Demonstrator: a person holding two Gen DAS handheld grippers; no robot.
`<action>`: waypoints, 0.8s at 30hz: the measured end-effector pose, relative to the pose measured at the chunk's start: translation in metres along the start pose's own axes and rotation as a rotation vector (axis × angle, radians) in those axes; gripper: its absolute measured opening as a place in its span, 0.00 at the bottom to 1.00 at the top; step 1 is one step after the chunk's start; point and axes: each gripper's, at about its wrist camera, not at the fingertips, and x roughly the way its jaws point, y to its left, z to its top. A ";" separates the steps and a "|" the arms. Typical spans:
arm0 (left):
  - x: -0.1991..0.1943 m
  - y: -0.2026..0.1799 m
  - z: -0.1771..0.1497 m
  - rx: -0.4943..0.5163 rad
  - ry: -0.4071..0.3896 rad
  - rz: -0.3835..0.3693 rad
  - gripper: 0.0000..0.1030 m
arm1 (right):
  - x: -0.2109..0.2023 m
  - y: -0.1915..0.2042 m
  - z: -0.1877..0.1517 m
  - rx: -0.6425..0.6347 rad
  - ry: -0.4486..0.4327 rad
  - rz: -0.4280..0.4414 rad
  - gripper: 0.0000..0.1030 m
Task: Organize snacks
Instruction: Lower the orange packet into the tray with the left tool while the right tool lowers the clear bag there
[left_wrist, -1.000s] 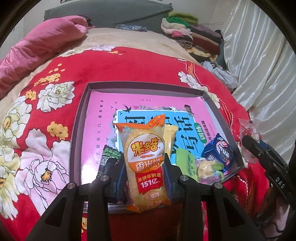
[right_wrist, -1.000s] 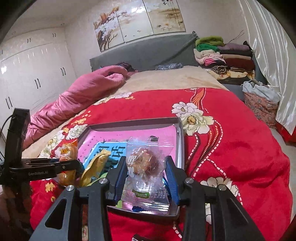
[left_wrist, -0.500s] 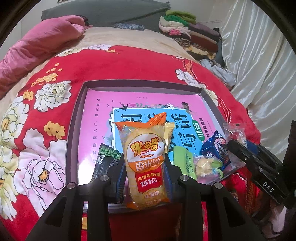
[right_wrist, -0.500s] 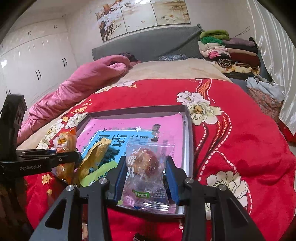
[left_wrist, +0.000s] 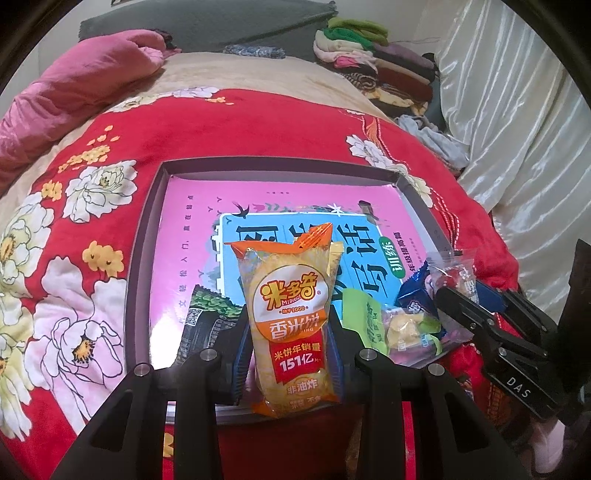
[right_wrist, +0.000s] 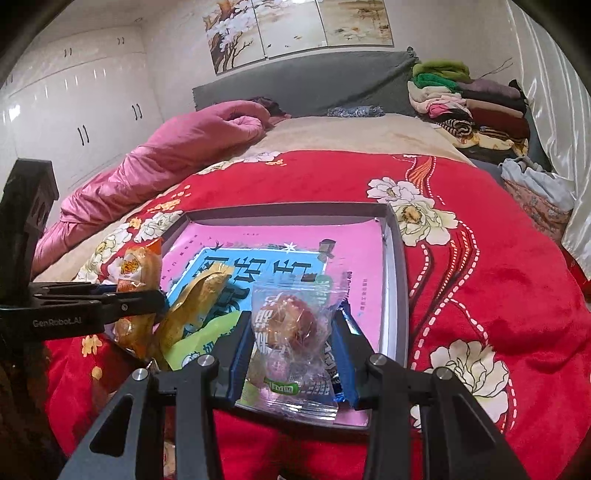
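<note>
Red floral blanket (left_wrist: 229, 129), grey tray (left_wrist: 142, 266), pink book (left_wrist: 192, 236), orange-yellow snack packet (left_wrist: 291, 325)

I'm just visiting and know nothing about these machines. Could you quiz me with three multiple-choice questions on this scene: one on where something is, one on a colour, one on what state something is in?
1. Where does the grey tray sit?
A. On a red flowered blanket
B. On a wooden desk
C. On the floor

2. What colour is the large sheet lining the tray?
A. Green
B. Pink
C. White

3. What are the left tongs doing?
A. Hanging open and empty
B. Clamped on an orange rice-cracker packet
C. Clamped on a spoon

Answers: 1 A, the red blanket surrounds the tray on every side. 2 B, the pink sheet covers the tray floor. 3 B, the rice-cracker packet stands squeezed between the two blue pads.
</note>
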 end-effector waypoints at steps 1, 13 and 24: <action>0.000 -0.001 0.000 0.003 -0.001 -0.001 0.35 | 0.000 -0.001 0.000 0.003 0.000 -0.001 0.40; -0.002 -0.004 -0.001 0.012 -0.001 -0.005 0.35 | 0.000 -0.002 -0.001 0.011 0.002 0.003 0.41; -0.003 -0.004 -0.001 0.022 0.001 0.000 0.36 | -0.001 -0.002 -0.002 0.015 0.005 0.004 0.41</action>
